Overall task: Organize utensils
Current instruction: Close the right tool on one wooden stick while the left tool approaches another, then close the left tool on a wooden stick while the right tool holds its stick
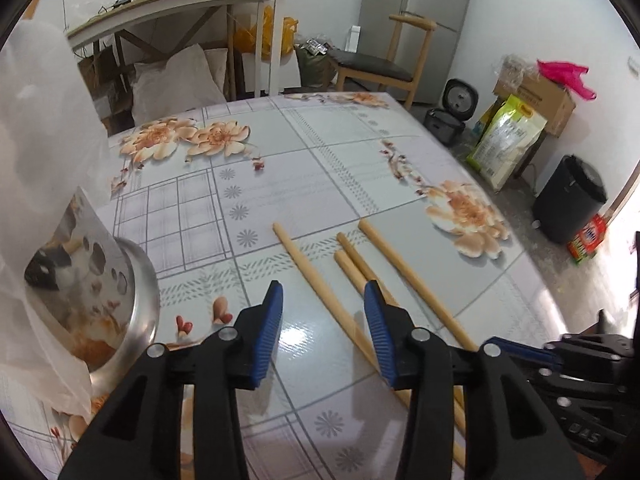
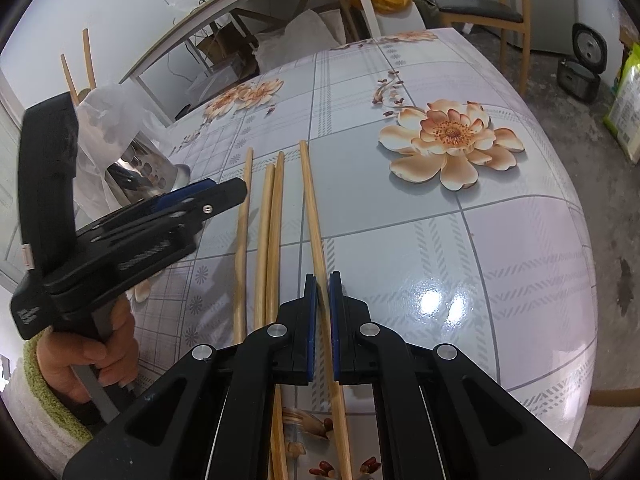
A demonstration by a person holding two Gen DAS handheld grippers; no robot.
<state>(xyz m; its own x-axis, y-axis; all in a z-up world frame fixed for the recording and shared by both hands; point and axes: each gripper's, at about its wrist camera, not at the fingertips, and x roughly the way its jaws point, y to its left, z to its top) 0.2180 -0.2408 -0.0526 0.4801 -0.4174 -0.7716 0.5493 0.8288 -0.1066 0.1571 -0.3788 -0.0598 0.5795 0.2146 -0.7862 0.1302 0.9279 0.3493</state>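
Four long pale wooden chopsticks (image 2: 272,216) lie side by side on the glossy floral-print worktop (image 2: 500,240). Right tongs (image 2: 323,280) pinched onto the rightmost chopstick. Left tongs (image 1: 323,292) partly spread, nothing between them, above the chopsticks. Perforated steel utensil holder (image 1: 100,280) at left, draped in translucent plastic bag (image 1: 36,160).

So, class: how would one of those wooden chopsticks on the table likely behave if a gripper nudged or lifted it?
The chopsticks look round and lie on a glossy tablecloth, so a nudge would probably roll or slide one. Thin, straight wood suggests stiff and light. Gripped near one end, it may tilt.
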